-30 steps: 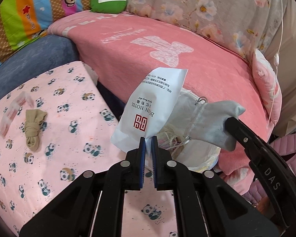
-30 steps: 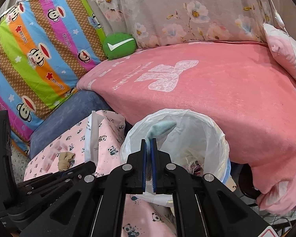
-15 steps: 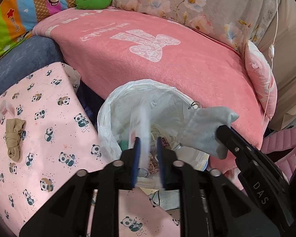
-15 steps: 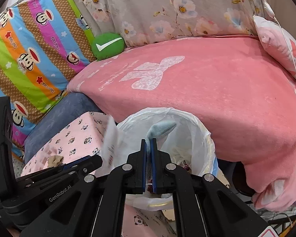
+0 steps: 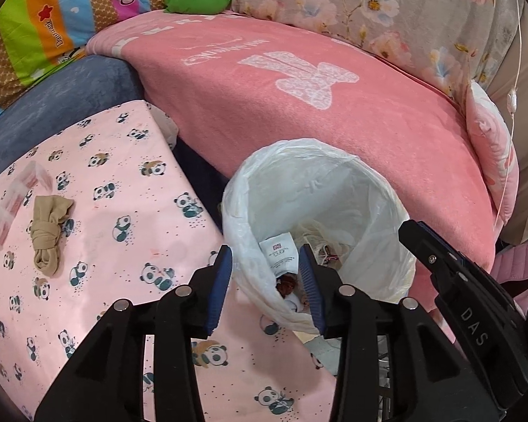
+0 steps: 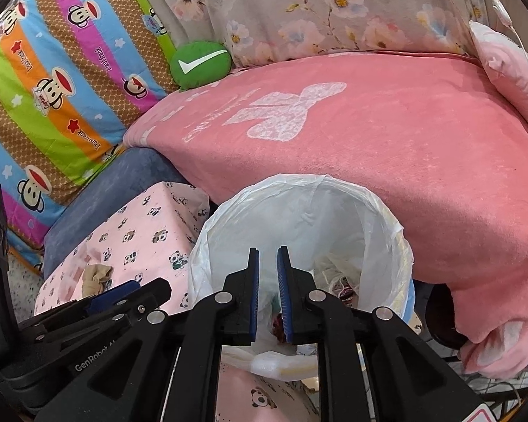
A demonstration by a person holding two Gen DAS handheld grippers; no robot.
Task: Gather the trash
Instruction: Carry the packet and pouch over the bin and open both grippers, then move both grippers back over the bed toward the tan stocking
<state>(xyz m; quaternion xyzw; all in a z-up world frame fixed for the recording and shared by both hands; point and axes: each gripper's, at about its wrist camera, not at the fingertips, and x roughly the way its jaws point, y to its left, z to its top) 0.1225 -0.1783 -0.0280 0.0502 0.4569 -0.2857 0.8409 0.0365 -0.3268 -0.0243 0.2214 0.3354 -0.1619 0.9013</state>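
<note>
At lower centre of both wrist views, a lined trash bin [image 5: 320, 183] stands between the panda-print surface [image 5: 123, 246] and the pink blanket [image 5: 334, 105]. The left gripper [image 5: 265, 281] has just been opening, jaws parted and empty; the white hotel packet [image 5: 280, 249] lies inside the bin. The right gripper [image 6: 267, 299] has just cracked open, nothing between its pads. At centre left, a knotted tan stocking [image 5: 49, 228] looks soft and light, best pinched at its knot, with open room around it.
</note>
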